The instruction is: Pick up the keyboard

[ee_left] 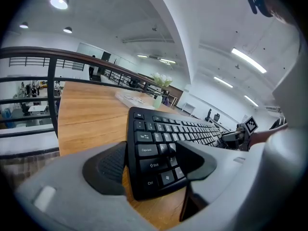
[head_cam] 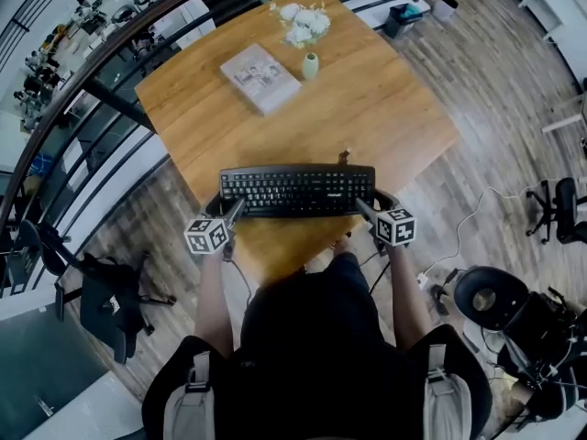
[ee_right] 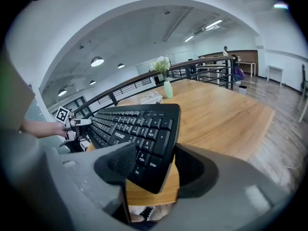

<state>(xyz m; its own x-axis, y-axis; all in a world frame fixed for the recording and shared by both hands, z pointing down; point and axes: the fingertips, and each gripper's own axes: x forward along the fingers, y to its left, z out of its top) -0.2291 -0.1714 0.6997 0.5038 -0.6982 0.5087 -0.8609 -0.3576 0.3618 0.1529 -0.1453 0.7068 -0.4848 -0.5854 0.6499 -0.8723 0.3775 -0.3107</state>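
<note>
A black keyboard (head_cam: 298,191) hangs level just above the near edge of the wooden table (head_cam: 376,108), held at both ends. My left gripper (head_cam: 234,211) is shut on its left end; in the left gripper view the keyboard (ee_left: 163,143) runs away between the jaws of that gripper (ee_left: 149,165), one pad on the keys and one under the edge. My right gripper (head_cam: 364,207) is shut on the right end. In the right gripper view, the number-pad end of the keyboard (ee_right: 139,124) sits between the pads of the right gripper (ee_right: 151,165), clear of the table top.
Further back on the table lie a book (head_cam: 260,76), a small green vase (head_cam: 310,66) and white flowers (head_cam: 303,24). A dark railing (head_cam: 110,99) runs along the table's far left side. Office chairs stand at the left (head_cam: 101,291) and the right (head_cam: 495,301) on the wood floor.
</note>
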